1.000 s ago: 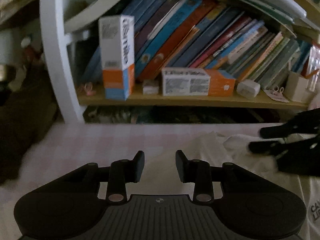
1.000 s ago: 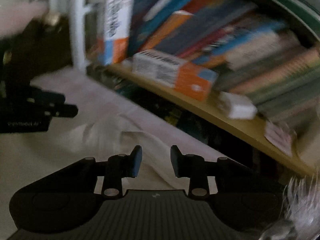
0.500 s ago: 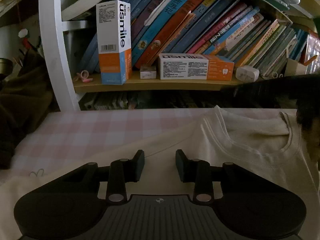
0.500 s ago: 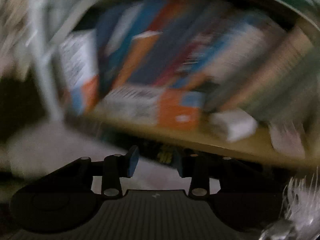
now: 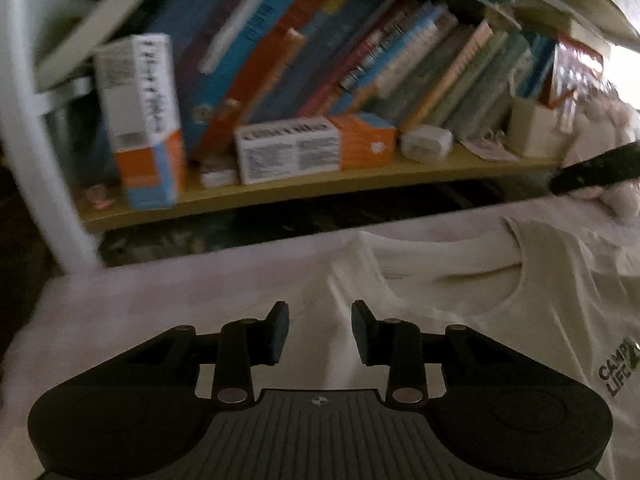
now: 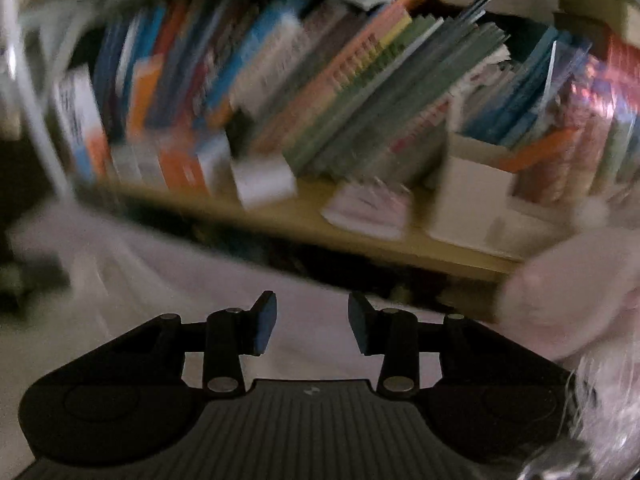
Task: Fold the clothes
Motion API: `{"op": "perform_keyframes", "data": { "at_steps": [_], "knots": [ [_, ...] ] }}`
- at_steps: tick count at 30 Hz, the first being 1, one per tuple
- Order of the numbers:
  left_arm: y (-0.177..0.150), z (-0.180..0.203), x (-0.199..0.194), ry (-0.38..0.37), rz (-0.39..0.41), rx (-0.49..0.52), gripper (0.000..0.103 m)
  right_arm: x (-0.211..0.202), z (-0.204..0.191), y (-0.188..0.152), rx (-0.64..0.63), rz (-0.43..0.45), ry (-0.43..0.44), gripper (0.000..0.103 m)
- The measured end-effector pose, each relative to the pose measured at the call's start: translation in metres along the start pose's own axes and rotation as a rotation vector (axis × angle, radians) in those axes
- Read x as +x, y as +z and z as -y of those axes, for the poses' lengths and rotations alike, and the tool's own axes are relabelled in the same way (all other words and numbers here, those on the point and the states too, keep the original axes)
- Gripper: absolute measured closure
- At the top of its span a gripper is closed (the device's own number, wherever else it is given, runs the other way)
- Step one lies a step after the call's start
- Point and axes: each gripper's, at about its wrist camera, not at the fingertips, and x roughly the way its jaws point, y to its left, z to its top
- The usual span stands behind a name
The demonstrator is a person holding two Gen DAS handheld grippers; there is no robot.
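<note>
A cream T-shirt (image 5: 460, 300) lies spread flat on the pale pink checked cover (image 5: 140, 308), collar toward the bookshelf, with dark "CAMP LIFE" print (image 5: 618, 368) at the right. My left gripper (image 5: 320, 328) hovers open over the shirt's left shoulder, nothing between its fingers. The right gripper's dark finger (image 5: 596, 170) shows at the far right in the left wrist view, above the shirt's right shoulder. In the blurred right wrist view my right gripper (image 6: 312, 326) is open and empty over pale fabric (image 6: 312, 300).
A wooden shelf (image 5: 320, 188) packed with leaning books (image 5: 320, 48) and orange-white boxes (image 5: 316, 152) runs right behind the bed edge. A white frame post (image 5: 36, 152) stands left. A white paper box (image 6: 468, 200) and a pink fluffy thing (image 6: 568, 292) sit at the right.
The shirt went from bunched to spread flat with the collar showing. My left gripper shifted right over its shoulder. The right gripper swung fast to the right along the shelf.
</note>
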Motion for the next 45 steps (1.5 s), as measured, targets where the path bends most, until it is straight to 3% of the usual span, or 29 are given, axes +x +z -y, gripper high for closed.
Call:
{"op": "perform_keyframes", "data": {
  "at_steps": [2, 4, 8, 11, 12, 13, 14, 17, 20, 24, 28, 29, 33, 35, 37, 45],
  "knots": [
    [0.001, 0.002, 0.011, -0.023, -0.031, 0.000, 0.073, 0.002, 0.008, -0.009, -0.052, -0.060, -0.012, 0.066],
    [0.000, -0.001, 0.018, 0.000, -0.039, -0.017, 0.089, 0.006, 0.016, -0.019, -0.072, -0.100, -0.027, 0.066],
    [0.008, -0.016, 0.024, 0.033, -0.050, -0.158, 0.095, 0.017, 0.022, -0.030, -0.038, -0.163, 0.025, 0.066],
    [0.014, -0.014, 0.027, 0.042, -0.076, -0.152, 0.094, 0.022, 0.018, -0.030, -0.026, -0.174, 0.066, 0.066],
    [0.016, -0.013, 0.027, 0.045, -0.084, -0.144, 0.094, 0.023, 0.016, -0.029, -0.027, -0.172, 0.066, 0.070],
    [0.016, -0.013, 0.027, 0.046, -0.089, -0.144, 0.094, 0.023, 0.016, -0.027, -0.029, -0.170, 0.067, 0.099],
    [0.017, -0.014, 0.026, 0.046, -0.093, -0.147, 0.093, 0.024, 0.015, -0.025, -0.032, -0.167, 0.068, 0.099],
    [0.018, -0.015, 0.024, 0.046, -0.100, -0.175, 0.092, 0.026, 0.017, -0.017, 0.013, -0.077, -0.091, 0.099],
    [0.018, -0.014, 0.021, 0.037, -0.104, -0.181, 0.087, 0.038, 0.017, -0.019, 0.051, -0.076, -0.134, 0.099],
    [0.018, -0.012, 0.014, 0.046, -0.092, -0.156, 0.080, 0.033, 0.011, -0.011, 0.020, -0.080, -0.143, 0.092],
    [0.020, -0.008, 0.010, 0.035, -0.060, -0.123, 0.080, 0.007, 0.004, -0.001, 0.047, 0.013, -0.036, 0.079],
    [0.021, -0.006, 0.015, 0.040, -0.081, -0.110, 0.080, 0.007, -0.002, 0.001, 0.044, 0.003, -0.010, 0.079],
    [0.023, 0.002, 0.025, 0.060, -0.101, -0.073, 0.083, 0.016, -0.023, -0.001, 0.045, -0.073, 0.039, 0.079],
    [0.025, 0.003, 0.027, 0.062, -0.107, -0.065, 0.090, 0.025, -0.028, -0.007, 0.062, -0.122, 0.020, 0.089],
    [0.028, 0.006, 0.030, 0.070, -0.112, -0.046, 0.103, 0.028, -0.030, -0.008, 0.079, -0.107, -0.006, 0.094],
    [0.046, 0.004, 0.052, 0.115, -0.112, -0.041, 0.103, 0.040, -0.035, -0.003, 0.126, -0.051, -0.109, 0.097]
  ]
}}
